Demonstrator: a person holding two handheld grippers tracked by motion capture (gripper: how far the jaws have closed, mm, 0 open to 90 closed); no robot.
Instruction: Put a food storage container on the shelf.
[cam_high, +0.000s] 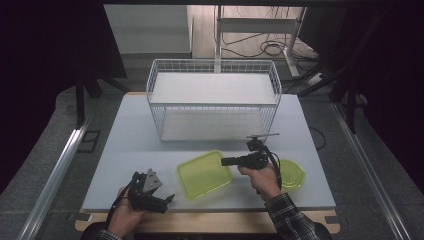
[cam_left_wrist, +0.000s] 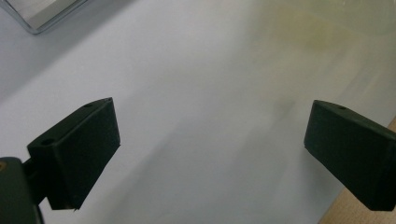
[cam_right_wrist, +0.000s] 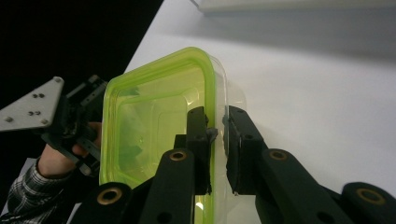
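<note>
Looks like a lab or recording studio rather than a home: black curtains (cam_high: 45, 75) closing in both sides, grey carpeted floor (cam_high: 50, 145), metal floor rails (cam_high: 55, 172), loose cables (cam_high: 270, 48) trailing beyond the far edge of the pale grey work table (cam_high: 130, 150), hand-held black two-jaw grippers with camera mounts (cam_high: 150, 192).

No readable text, labels, brands, numbers or signs on anything in any view

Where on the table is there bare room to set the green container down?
Bare: the table left of the green container, and the strip right of the wire rack. Crowded: the near right, where the right gripper grips the container beside a green lid.
</note>
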